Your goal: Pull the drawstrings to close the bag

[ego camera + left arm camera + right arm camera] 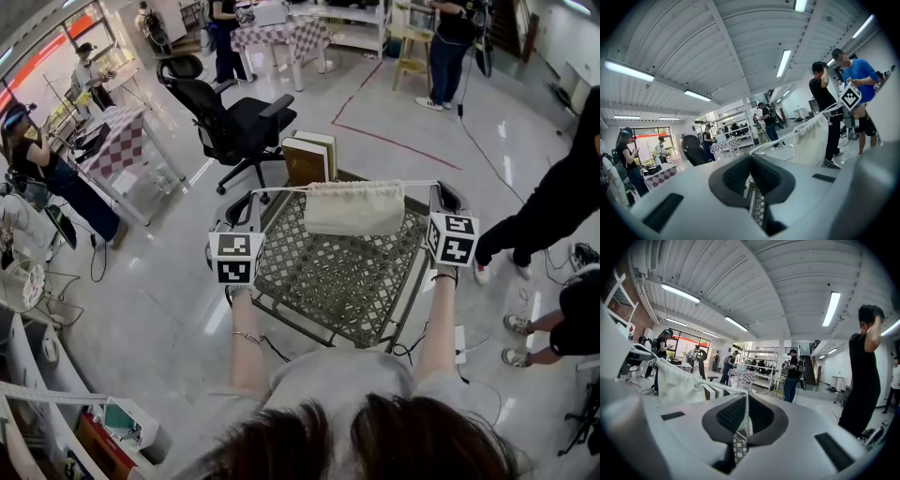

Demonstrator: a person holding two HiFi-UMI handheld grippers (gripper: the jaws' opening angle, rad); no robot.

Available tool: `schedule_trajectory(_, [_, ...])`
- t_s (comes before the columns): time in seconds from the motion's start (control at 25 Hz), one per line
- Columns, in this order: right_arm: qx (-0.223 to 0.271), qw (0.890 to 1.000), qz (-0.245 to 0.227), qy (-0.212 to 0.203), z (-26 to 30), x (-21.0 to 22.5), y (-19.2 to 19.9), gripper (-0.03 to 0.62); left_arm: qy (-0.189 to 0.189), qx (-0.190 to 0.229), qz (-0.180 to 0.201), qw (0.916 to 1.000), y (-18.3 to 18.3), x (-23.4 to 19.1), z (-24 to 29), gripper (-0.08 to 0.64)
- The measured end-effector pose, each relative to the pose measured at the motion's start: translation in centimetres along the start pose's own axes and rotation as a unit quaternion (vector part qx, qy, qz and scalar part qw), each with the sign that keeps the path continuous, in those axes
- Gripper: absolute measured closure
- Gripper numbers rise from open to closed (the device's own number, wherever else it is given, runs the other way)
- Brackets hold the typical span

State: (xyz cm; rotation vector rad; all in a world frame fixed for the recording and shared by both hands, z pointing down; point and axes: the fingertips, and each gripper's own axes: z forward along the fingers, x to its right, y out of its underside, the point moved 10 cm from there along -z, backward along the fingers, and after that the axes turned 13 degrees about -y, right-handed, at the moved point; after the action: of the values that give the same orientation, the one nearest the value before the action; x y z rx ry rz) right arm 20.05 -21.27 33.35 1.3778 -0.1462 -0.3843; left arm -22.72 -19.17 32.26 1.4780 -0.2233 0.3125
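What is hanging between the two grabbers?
The cream drawstring bag, strung on its cord between the left gripper and the right gripper. The head view shows it best.

We hold the left gripper (pixel 255 199) and the right gripper (pixel 437 192) well apart above a metal lattice table (pixel 328 272). The white cloth bag (pixel 354 208) hangs between them, its mouth gathered, and its drawstrings (pixel 281 189) stretch taut from the bag into each gripper's closed jaws. Two books (pixel 310 159) stand at the table's far edge, with a black office chair (pixel 234 122) beyond them.
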Motion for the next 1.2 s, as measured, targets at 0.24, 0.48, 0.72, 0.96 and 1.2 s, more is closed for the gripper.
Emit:
schedule_trajectory(0.24, [0.002,1.000,0.006,0.006,0.0,0.3,0.2,0.568,-0.003,0.004,-0.007,1.0000,0.2,-0.2,-0.1,0.532])
schedule_trajectory(0.48, [0.002,1.000,0.013,0.012,-0.2,0.6,0.4,0.568,-0.004,0.006,-0.010,0.9999,0.1,-0.2,-0.2,0.532])
schedule_trajectory(0.72, [0.002,1.000,0.020,0.017,-0.2,0.9,0.7,0.568,-0.004,0.007,-0.012,0.9999,0.2,-0.2,-0.2,0.532])
schedule_trajectory(0.96, [0.004,0.999,0.026,0.021,-0.3,1.4,0.7,0.568,-0.005,0.010,-0.016,0.9998,0.1,-0.1,-0.2,0.532])
schedule_trajectory(1.2, [0.007,0.999,0.037,0.027,-0.6,1.8,0.9,0.568,-0.005,0.015,-0.018,0.9997,-0.1,-0.2,-0.5,0.532])
